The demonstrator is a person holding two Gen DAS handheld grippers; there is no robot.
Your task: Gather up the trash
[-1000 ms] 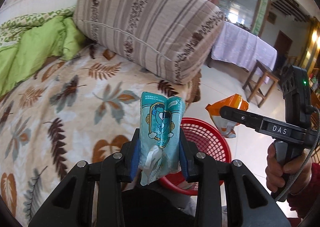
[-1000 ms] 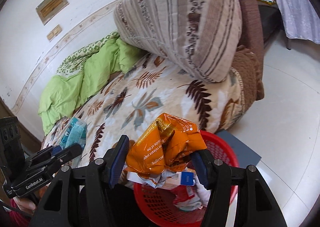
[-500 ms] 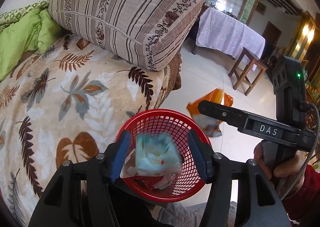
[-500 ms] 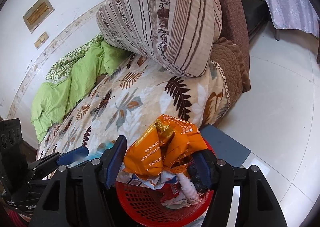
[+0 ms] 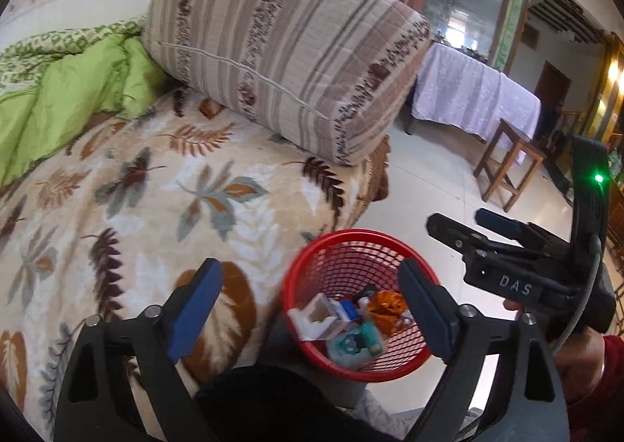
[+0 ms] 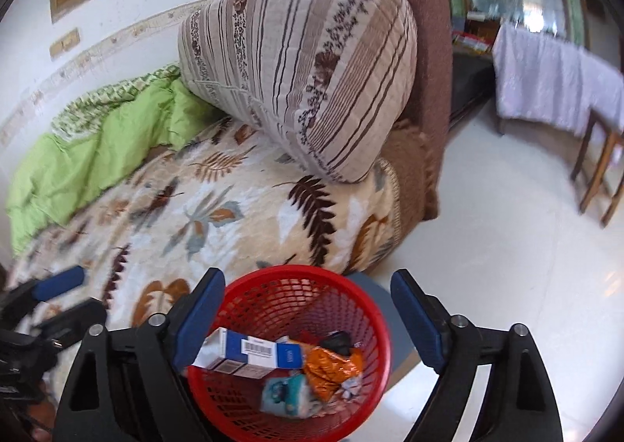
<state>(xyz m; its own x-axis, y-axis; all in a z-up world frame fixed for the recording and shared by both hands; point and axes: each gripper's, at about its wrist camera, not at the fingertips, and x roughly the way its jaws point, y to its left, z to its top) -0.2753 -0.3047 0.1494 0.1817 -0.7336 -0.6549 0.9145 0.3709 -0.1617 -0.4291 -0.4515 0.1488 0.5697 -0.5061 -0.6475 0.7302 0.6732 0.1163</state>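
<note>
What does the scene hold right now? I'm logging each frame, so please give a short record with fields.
setting: bed with leaf-print blanket, striped pillow, green quilt
bin: red mesh basket on the floor beside the bed
bin contents: orange wrapper, teal packet, blue and white box
left tongs: open, empty
right tongs: open, empty, above the basket

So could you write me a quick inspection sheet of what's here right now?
Surface: leaf-print blanket on a bed; white tiled floor.
Job's things: red mesh basket holding orange wrapper, teal packet, blue-and-white carton.
Clutter: nothing seen on the blanket.
Grippers: left gripper and right gripper, jaws open, empty.
Cables: grey cable on the right gripper.
Surroundings: striped pillow, green quilt, wooden stool.
</note>
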